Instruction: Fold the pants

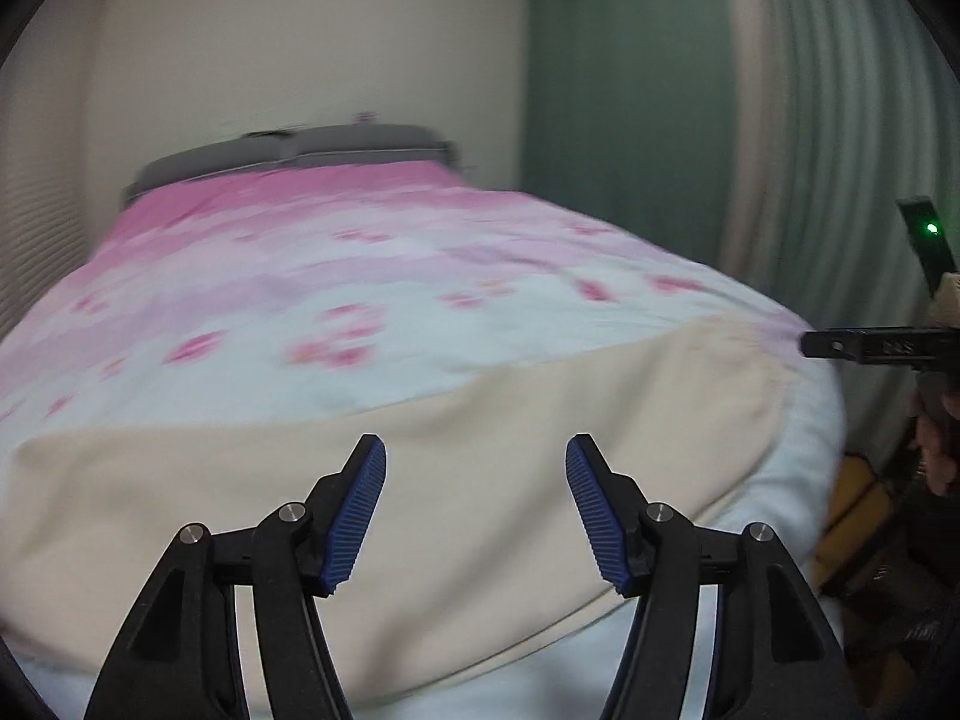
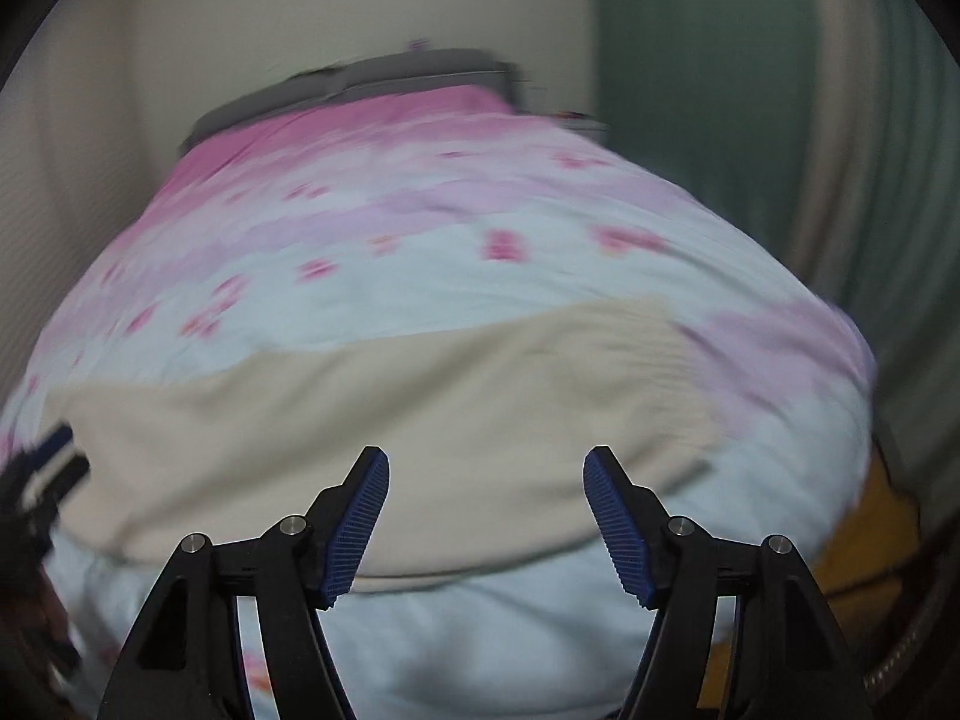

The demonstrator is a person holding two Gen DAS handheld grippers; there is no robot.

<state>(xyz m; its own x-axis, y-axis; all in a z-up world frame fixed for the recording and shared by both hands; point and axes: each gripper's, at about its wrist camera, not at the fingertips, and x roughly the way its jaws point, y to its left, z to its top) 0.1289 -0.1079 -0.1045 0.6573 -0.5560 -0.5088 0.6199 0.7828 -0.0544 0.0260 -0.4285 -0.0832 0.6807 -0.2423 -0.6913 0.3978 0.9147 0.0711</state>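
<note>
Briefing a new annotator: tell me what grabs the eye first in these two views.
The pink floral bedspread fills both views, fading from deep pink at the far end to pale blue nearby. Cream pants lie flat across its near end. Each open hand-held gripper, left and right, hovers above them.

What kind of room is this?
Probably a bedroom. There is a bed with a pink flowered bedspread, a grey headboard against the wall, and green curtains. Cream pants lie spread on the bed.
</note>
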